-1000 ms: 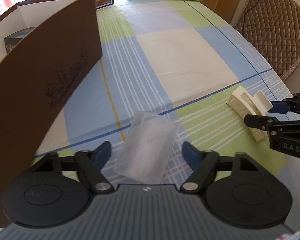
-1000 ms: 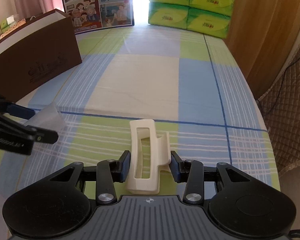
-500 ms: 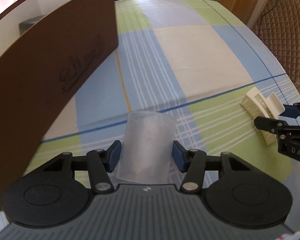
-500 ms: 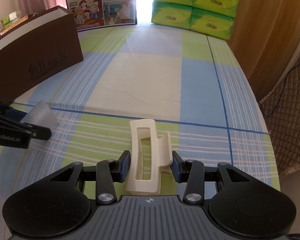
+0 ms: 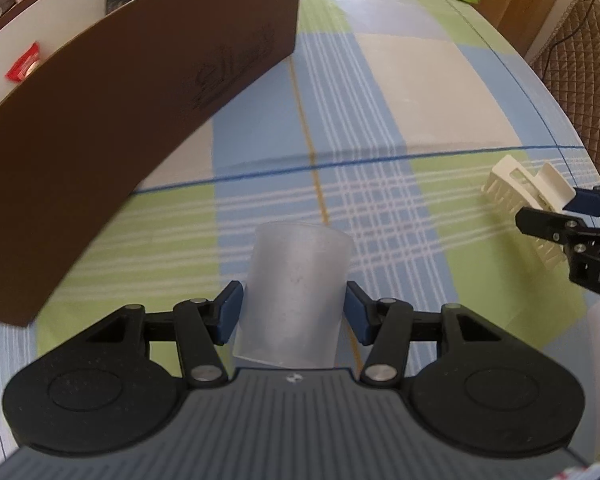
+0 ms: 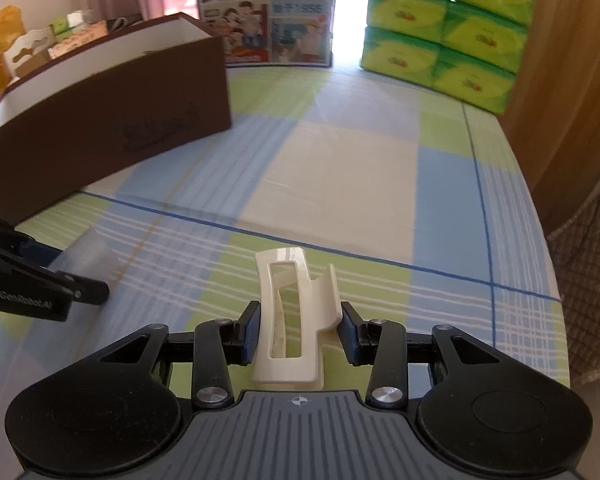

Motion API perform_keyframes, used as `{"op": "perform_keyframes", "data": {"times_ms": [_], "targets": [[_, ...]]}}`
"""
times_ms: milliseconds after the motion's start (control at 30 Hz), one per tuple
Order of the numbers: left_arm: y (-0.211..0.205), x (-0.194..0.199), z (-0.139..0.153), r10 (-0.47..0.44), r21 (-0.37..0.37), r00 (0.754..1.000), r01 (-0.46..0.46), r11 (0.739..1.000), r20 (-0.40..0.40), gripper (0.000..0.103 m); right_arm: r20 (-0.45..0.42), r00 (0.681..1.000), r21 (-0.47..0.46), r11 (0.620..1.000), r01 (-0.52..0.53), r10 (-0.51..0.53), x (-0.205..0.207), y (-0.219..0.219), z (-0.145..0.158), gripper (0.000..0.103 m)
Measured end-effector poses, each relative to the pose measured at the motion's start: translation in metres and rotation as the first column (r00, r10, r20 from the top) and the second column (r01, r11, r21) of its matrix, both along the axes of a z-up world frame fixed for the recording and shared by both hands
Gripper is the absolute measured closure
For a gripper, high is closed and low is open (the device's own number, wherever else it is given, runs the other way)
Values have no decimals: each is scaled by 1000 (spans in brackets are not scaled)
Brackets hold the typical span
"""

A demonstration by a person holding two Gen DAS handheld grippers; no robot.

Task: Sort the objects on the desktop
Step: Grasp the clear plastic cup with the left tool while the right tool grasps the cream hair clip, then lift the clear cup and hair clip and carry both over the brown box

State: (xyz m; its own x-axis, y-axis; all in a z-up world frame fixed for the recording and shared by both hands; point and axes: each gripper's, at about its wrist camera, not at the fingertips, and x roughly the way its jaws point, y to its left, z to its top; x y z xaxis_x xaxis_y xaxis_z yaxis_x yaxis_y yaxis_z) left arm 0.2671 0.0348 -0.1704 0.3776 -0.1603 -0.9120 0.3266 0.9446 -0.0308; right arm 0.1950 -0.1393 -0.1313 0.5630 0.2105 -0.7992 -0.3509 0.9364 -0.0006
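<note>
Cup axis: frosted cup (image 5: 296, 292) lying with its long axis running away from the left gripper (image 5: 294, 312), one round end nearest the gripper body, the other toward the far side of the tablecloth (image 5: 400, 92).
Cup material: translucent, cloudy plastic, smooth, cylinder tapering slightly; plaid lines showing faintly through it.
Cup position: between the two blue pads (image 5: 230, 312) of the left gripper, to the right of the brown box (image 5: 140, 120) and well apart from it.
Left gripper state: clenched on the frosted cup, both pads touching its sides.
Clip axis: hair clip (image 6: 294, 324) with its long axis pointing straight ahead from the right gripper (image 6: 300, 332), away from the brown box's near corner; lever tab sticking up on its right side.
Clip material: cream glossy plastic, rectangular frame with a long open slot; comb-like teeth seen from the left wrist view.
Clip position: between the right gripper's pads (image 6: 250, 330), well to the right of the brown box.
Right gripper state: clamped on the hair clip, pads pressing both flanks.
Brown box: matte brown outside with a dark embossed logo, white inside, open top, long low rectangle.
Tablecloth: plaid of green, blue and cream panels with thin white and blue lines.
Behind the brown box: printed carton (image 6: 266, 20) and stacked green tissue packs (image 6: 444, 28).
</note>
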Motion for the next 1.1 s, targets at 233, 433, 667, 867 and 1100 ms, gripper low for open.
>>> {"op": "perform_keyframes", "data": {"times_ms": [233,433,667,867,1100], "targets": [[16,-18,5,39,-15,999,-39,999,-9,53,3,998,31,998,-63,63,-16,12,12,65],[30,-36,22,88,-48,996,-87,995,15,53,2,991,65,989,-130,130,-30,26,23,65],[54,-57,60,151,-99,985,-143,985,82,53,-12,978,141,969,-205,209,-39,48,36,65],[78,-64,96,202,-137,968,-182,974,146,53,-5,960,207,940,-273,280,-34,74,54,65],[107,-48,134,253,-151,941,-223,963,223,53,45,933,245,902,-356,356,-10,112,81,65]]}}
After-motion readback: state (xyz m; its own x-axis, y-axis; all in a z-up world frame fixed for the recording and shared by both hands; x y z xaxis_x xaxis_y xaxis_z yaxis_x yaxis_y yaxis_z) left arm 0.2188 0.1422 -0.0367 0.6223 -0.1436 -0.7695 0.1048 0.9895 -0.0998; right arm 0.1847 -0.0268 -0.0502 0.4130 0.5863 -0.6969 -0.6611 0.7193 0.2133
